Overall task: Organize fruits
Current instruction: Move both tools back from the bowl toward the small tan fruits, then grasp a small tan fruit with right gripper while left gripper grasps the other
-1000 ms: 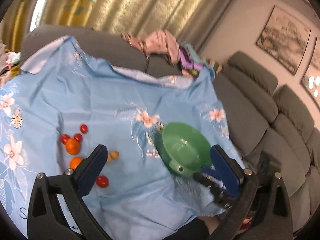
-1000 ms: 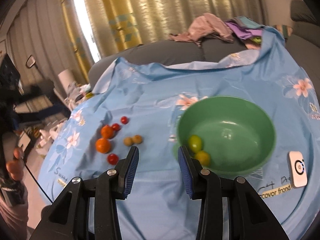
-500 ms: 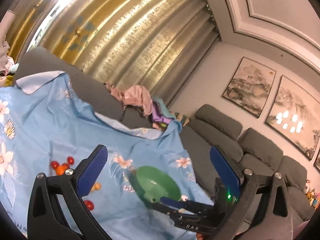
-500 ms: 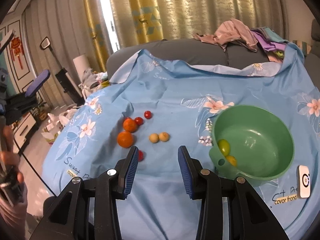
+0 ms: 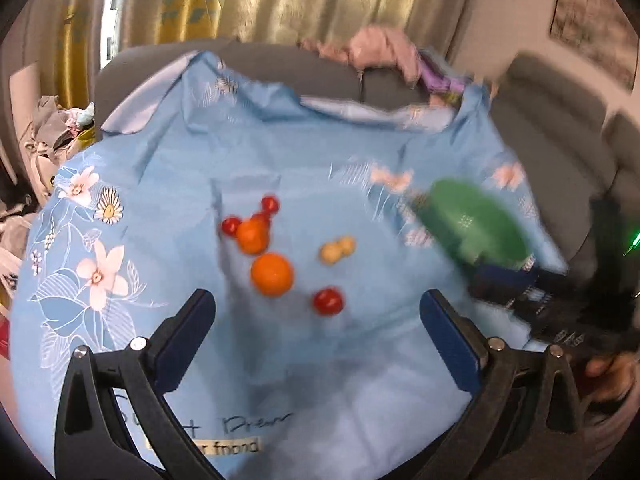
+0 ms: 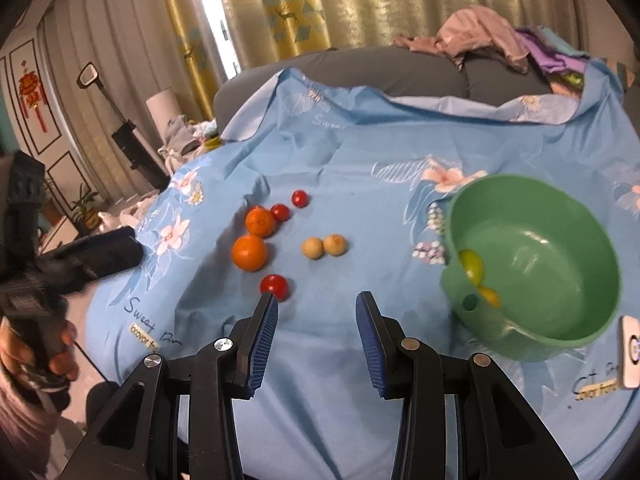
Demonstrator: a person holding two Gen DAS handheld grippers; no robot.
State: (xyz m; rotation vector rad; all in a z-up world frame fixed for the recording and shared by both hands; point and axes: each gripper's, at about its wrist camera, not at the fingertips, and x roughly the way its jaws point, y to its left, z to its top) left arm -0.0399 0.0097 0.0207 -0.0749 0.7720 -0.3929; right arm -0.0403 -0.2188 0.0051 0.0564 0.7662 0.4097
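Fruit lies on a blue flowered cloth (image 6: 360, 152). Two oranges (image 6: 249, 252) (image 5: 272, 273), several red cherry tomatoes (image 6: 274, 286) (image 5: 328, 301) and two small tan fruits (image 6: 323, 245) (image 5: 337, 249) lie in a loose group. A green bowl (image 6: 560, 320) (image 5: 472, 220) to their right holds two yellow-green fruits (image 6: 472, 265). My left gripper (image 5: 318, 316) is wide open and empty, above the near side of the fruit. My right gripper (image 6: 317, 304) is open and empty, just near of the closest tomato.
A grey sofa (image 6: 400, 68) with a pile of clothes (image 6: 488, 36) backs the cloth. A small white device (image 6: 630, 350) lies right of the bowl. Curtains hang behind. Clutter sits on the floor (image 6: 176, 140) to the left.
The left gripper has swung down from the room view and now faces the fruit group, with blur. The right gripper has moved closer to the fruit, slightly left.
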